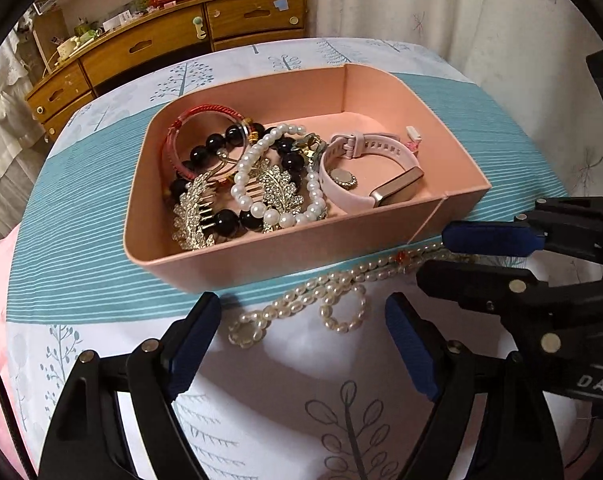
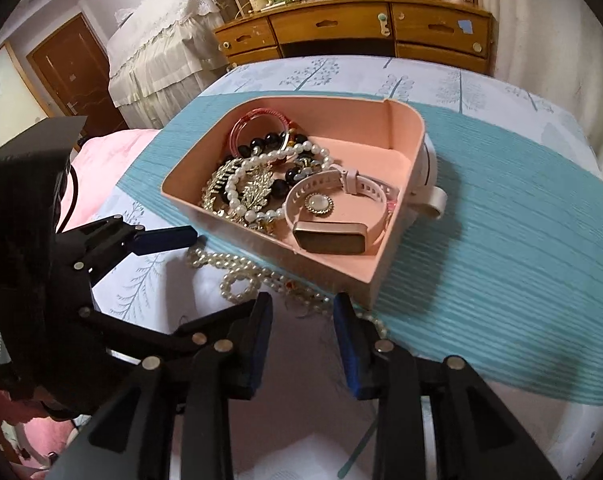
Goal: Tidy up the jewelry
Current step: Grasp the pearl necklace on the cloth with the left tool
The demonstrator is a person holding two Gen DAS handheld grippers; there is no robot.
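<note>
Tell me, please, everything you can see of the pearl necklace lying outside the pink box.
The pearl necklace is a long strand of small, off-white, slightly oval beads with one red bead partway along. It lies loose and looped on the patterned cloth, against the near wall of the pink box. One end curls into small rings; the other runs between the fingers of the right hand-held gripper, whose pads do not visibly pinch it.

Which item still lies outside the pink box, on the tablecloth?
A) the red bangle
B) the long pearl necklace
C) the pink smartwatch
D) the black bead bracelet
B: the long pearl necklace lies on the tablecloth just in front of the pink box, while the others sit inside.
</note>
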